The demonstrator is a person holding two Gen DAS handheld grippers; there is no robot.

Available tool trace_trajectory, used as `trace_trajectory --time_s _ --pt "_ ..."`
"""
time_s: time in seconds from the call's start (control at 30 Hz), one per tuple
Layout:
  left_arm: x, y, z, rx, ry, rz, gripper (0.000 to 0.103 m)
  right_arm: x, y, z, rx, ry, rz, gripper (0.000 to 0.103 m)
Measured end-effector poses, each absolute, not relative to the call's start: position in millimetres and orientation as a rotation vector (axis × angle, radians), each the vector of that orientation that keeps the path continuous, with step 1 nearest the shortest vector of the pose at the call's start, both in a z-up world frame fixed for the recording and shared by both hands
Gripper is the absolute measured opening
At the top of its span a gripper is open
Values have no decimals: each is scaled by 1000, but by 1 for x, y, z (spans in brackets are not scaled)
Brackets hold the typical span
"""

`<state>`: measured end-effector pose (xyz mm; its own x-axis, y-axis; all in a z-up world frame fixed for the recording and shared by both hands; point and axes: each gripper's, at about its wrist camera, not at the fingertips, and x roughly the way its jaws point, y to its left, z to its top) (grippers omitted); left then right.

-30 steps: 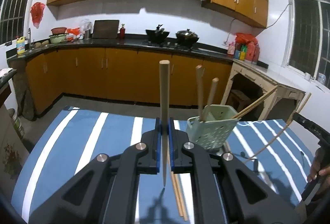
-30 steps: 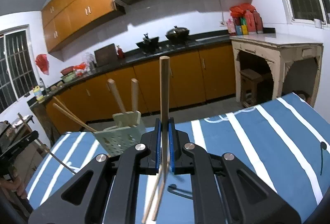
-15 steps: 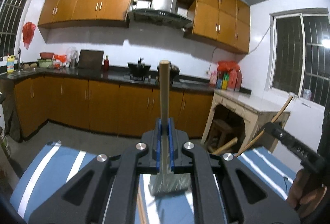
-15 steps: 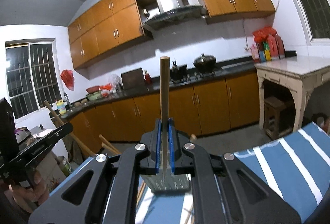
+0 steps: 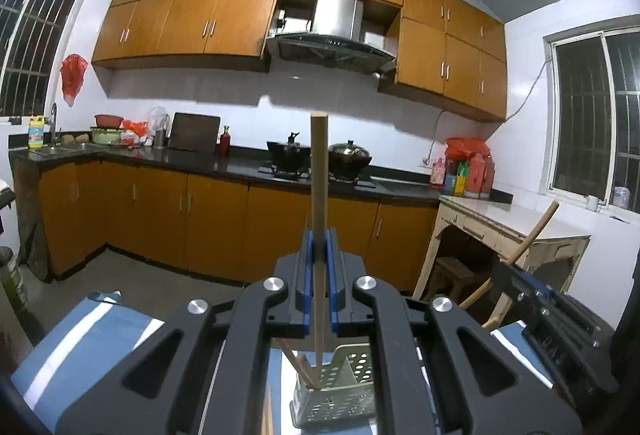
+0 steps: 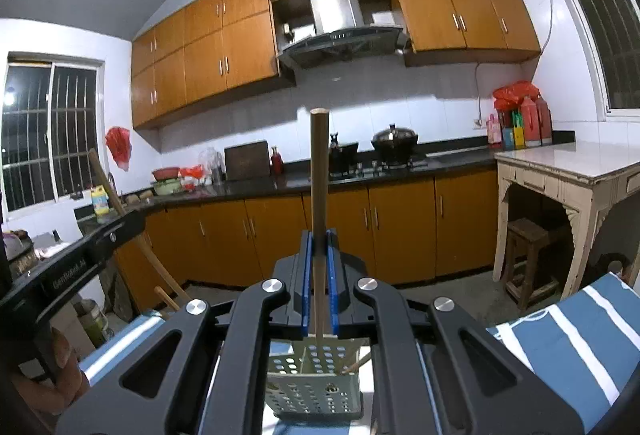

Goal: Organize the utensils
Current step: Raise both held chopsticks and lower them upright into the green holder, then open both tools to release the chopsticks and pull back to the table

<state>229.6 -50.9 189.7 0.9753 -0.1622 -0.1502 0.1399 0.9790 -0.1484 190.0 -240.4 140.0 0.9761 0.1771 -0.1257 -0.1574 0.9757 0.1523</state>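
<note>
My left gripper (image 5: 319,239) is shut on a wooden chopstick (image 5: 319,171) that stands upright, its lower tip reaching down into the pale green perforated holder (image 5: 340,391) right below the fingers. Other chopsticks (image 5: 299,363) lean inside that holder. My right gripper (image 6: 319,239) is shut on a second upright chopstick (image 6: 319,175) above the same holder (image 6: 316,383). Each view catches the other gripper at its side: the right one (image 5: 520,275) with its stick (image 5: 538,231), and the left one (image 6: 100,239) with its stick (image 6: 110,187).
The holder stands on a table with a blue-and-white striped cloth (image 6: 560,347). A loose chopstick pair (image 5: 266,415) lies on it. A hand (image 6: 44,379) grips the left tool. Beyond are orange cabinets, a stove with pots (image 5: 348,155), and a white side table (image 6: 560,163) with a stool.
Both grippers have risen and tipped upward, so the views swing from the tabletop to the kitchen wall. The holder has slid from ahead of the fingers to directly beneath them. Both stay shut.
</note>
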Motion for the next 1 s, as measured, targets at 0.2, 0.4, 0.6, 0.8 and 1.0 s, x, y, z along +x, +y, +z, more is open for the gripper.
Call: trace_trajectory --time_s 0.2,0.4,0.6,0.8,1.0 --pt "243 -53 175 -149 155 -172 8 199 -238 130 130 165 157 8" --pt "255 -57 164 -150 163 -180 8 205 -237 125 127 182 154 8" --pt "263 -53 152 -155 216 -162 12 202 -238 125 129 201 157 9" --pt "252 -49 156 -150 210 -158 24 201 -242 132 152 223 163 9" --pt "230 -40 159 -130 222 -138 27 180 -245 135 142 199 161 29"
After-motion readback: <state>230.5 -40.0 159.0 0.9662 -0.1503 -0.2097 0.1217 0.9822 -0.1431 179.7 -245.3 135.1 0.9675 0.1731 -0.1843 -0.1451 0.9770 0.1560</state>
